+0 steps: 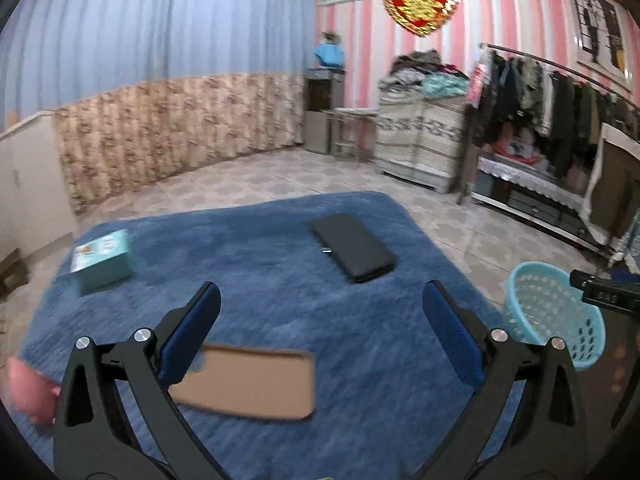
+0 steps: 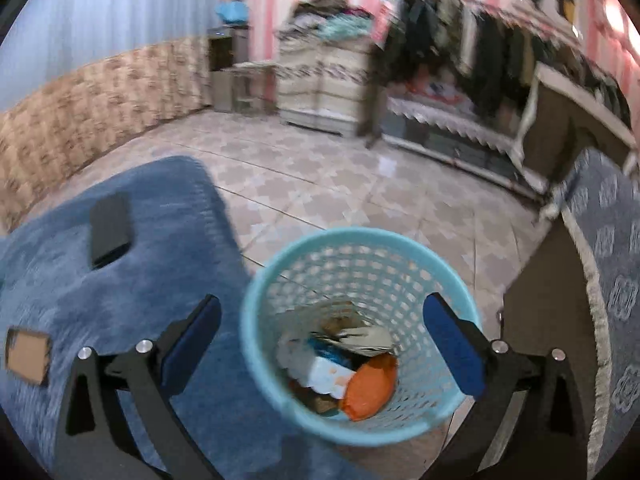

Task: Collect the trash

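A flat brown cardboard piece lies on the blue rug, below my left gripper, which stands open with nothing between its pads. A teal box lies at the rug's left, a black case near its middle. The light-blue mesh bin stands off the rug's right edge and holds several scraps, among them an orange wrapper. My right gripper hovers over the bin, open and empty. The cardboard piece also shows at the far left of the right wrist view.
A pink object peeks in at the rug's near left. A clothes rack, a draped cabinet and a low table line the striped wall. A patterned grey cover hangs right of the bin. Tiled floor lies beyond.
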